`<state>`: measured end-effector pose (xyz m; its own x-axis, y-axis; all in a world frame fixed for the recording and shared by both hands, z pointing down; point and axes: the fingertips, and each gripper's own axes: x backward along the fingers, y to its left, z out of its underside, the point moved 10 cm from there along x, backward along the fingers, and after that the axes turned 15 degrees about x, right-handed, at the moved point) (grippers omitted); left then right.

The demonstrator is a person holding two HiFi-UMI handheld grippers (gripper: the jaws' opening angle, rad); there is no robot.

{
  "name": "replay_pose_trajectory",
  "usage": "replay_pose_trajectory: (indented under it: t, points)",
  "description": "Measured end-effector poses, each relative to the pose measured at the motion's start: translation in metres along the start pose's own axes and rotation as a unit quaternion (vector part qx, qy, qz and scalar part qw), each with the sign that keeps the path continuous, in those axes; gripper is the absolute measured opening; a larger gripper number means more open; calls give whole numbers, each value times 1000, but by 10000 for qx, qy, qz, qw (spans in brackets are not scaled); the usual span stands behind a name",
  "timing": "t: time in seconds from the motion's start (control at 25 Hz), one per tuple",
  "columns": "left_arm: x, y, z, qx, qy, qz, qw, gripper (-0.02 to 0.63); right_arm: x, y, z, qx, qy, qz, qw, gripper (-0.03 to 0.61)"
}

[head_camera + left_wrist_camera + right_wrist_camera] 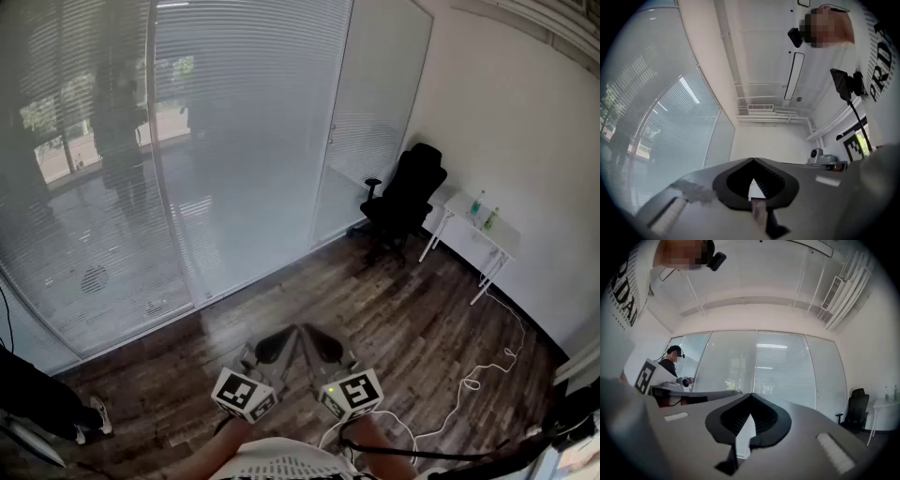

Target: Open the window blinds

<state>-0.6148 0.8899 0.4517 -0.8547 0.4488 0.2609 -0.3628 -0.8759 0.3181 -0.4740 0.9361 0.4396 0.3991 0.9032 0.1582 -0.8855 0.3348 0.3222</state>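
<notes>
left hand-held gripper (270,345): grey shell, black ribbed jaw lining
right hand-held gripper (323,345): same build, small green light
marker cubes (244,395): white, black square patterns
shirt (881,56): white, black lettering

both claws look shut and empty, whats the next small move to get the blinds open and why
Probably step forward toward the window blinds. The left claw and right claw are both closed on nothing and held low and close in, with a stretch of wooden floor between them and the blinds. No cord or wand is discernible from here.
</notes>
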Motion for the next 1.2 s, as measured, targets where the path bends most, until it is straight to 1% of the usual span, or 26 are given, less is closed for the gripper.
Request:
replay_pose_trajectory:
  t: [0.16, 0.32, 0.48, 0.76, 0.96, 1.2]
  points:
    - [-1, 4, 2, -53, -4, 94, 9999, -8, -2, -1, 2, -64, -8, 0, 10000, 6]
    - [-4, 2, -3, -45, -1, 76, 10000, -8, -2, -3, 0, -176, -114, 108, 9997, 6]
    - [-2, 5, -5, -67, -16, 157, 9999, -8, -5, -1, -4, -149, -196, 151, 9996, 8]
    - [-2, 9, -5, -110, -18, 187, 9998, -8, -9, 1, -2, 27, -170, 195, 9997, 8]
    - [7, 13, -4, -173, 57, 183, 9997, -8, -10, 10, 2, -89, -94, 202, 9997, 8]
    - [8, 25, 2, -93, 85, 215, 9997, -9, -16, 14, 11, -91, -27, 272, 9996, 8]
